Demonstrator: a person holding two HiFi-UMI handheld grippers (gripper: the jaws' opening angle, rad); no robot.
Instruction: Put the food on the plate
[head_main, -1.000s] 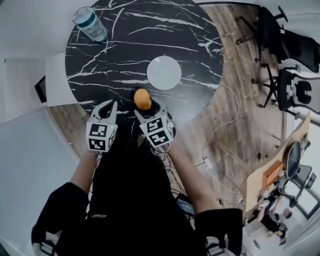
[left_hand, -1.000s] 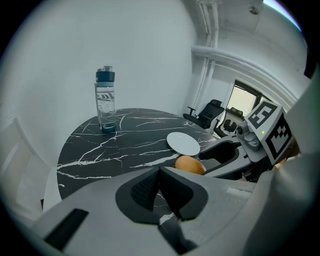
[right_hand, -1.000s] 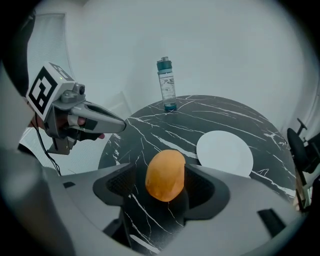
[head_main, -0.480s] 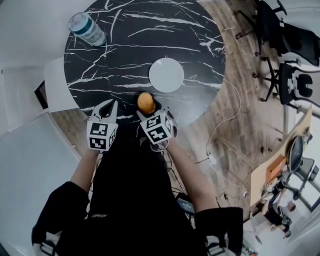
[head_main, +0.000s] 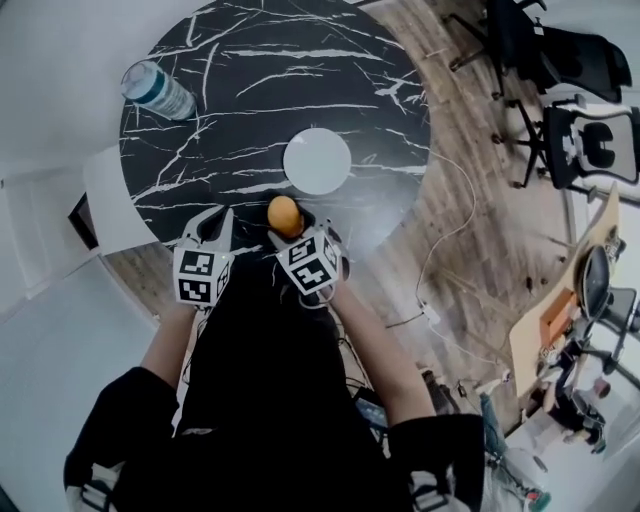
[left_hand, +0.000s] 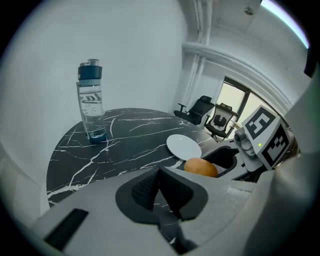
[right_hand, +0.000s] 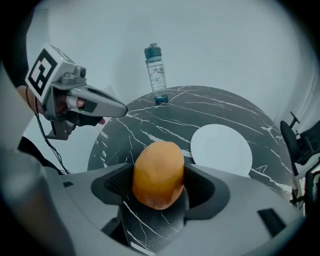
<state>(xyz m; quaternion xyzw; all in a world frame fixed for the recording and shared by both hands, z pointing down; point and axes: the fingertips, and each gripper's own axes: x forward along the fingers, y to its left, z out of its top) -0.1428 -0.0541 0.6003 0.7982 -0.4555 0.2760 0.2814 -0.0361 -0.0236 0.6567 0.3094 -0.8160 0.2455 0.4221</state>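
Observation:
An orange-yellow, egg-shaped piece of food (right_hand: 158, 172) sits between the pads of my right gripper (right_hand: 158, 186), which is shut on it. It hangs over the near part of the black marble table (head_main: 250, 90). In the head view the food (head_main: 285, 215) and right gripper (head_main: 288, 222) are just short of the white plate (head_main: 317, 161), which is bare. The plate (right_hand: 221, 149) lies ahead and to the right of the food. My left gripper (head_main: 215, 222) hovers at the table's near edge, to the left. Its jaws (left_hand: 159, 192) are shut with nothing in them.
A clear water bottle with a blue cap (head_main: 155, 90) stands at the far left of the round table. Office chairs (head_main: 560, 90) and a cable on the wooden floor (head_main: 450, 230) lie to the right. A white wall runs along the left.
The head camera has shifted a little. Both grippers and the held food keep about the same place just short of the plate.

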